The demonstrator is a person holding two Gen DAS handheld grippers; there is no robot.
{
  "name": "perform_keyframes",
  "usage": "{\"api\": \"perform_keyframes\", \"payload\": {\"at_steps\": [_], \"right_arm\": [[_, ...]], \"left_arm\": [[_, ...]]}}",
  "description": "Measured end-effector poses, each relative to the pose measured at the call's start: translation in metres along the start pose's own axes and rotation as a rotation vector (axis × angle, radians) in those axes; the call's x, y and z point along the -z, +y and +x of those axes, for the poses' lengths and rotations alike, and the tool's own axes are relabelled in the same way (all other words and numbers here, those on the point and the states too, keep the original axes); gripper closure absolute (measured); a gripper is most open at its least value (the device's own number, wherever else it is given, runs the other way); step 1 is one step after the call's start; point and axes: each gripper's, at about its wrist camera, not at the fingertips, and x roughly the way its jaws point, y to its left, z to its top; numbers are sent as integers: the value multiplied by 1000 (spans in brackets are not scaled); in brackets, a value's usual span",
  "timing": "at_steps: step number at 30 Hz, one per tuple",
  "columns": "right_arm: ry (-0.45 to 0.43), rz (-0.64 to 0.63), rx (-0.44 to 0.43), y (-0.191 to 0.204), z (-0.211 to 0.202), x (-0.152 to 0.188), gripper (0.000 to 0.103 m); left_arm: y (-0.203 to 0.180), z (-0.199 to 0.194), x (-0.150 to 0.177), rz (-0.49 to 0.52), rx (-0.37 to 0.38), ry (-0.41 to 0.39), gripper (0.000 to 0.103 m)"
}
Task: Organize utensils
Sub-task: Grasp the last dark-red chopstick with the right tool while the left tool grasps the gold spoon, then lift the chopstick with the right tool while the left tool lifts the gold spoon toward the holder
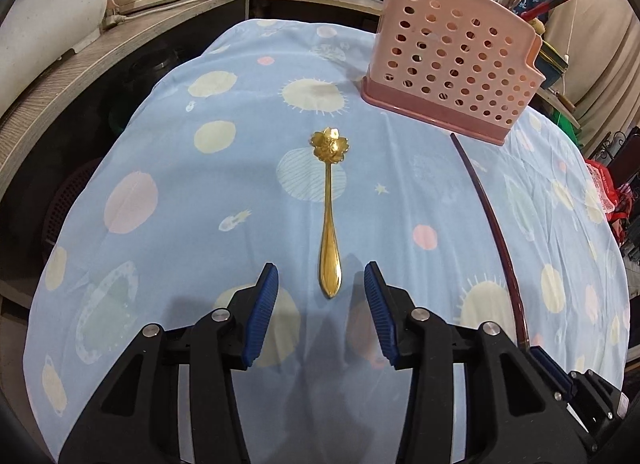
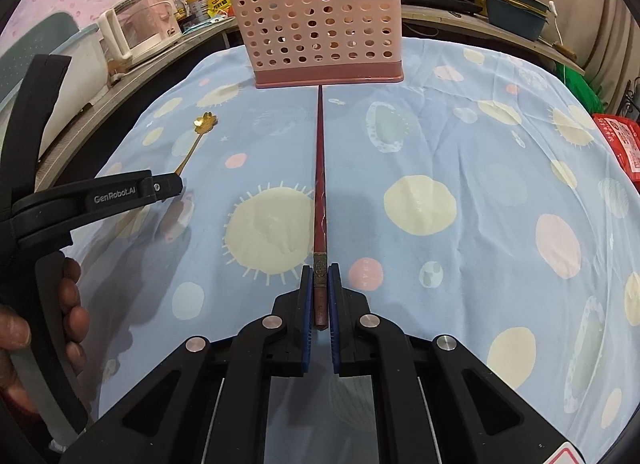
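Clamped tight on the thick end of a dark red chopstick [image 2: 320, 192], the right gripper [image 2: 320, 296] has its blue pads pressed against both sides of the shaft. Over on the other side, the left gripper [image 1: 322, 304] stands with its jaws spread apart and nothing pinched, the tail of a gold spoon [image 1: 329, 224] lying just ahead of the gap between them.

To my eye the step in hand is the 1st lift of that chopstick toward the pink holder [image 2: 320, 24]. I'd say the far tip needs to come up cleanly before swinging, since it reaches right to the holder's base and could knock it. Gripped so near the end, the stick may droop or pivot, so a slow tilt to upright over the top opening seems wise. The left one should settle lower around the spoon's handle before squeezing, or the thin metal could skid on the cloth.

That chopstick is long, slim and lacquered, with a small brass-coloured band near the held end. It lies straight along the blue patterned tablecloth [image 2: 480, 184]. The spoon is polished gold with a flower-shaped bowl, resting flat, well left of the chopstick.
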Motion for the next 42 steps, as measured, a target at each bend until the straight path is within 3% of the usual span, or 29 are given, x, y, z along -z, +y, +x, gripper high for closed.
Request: {"api": "perform_keyframes", "payload": {"at_steps": [2,13,29,42], "right_arm": [[-1,-2,0,0,0,0,96],[-6,-11,8,3,2,-1,96],[-3,5,-5,1,-4,5,96],[-26,26,-27,-3,-29,12,96]], "left_arm": [[1,0,-1,-1,1,-2,63],[5,-1,3,27,-2,-18,92],[10,-20,20,23,37,-15,92],[14,-59,11,-2,68,-79,92]]}}
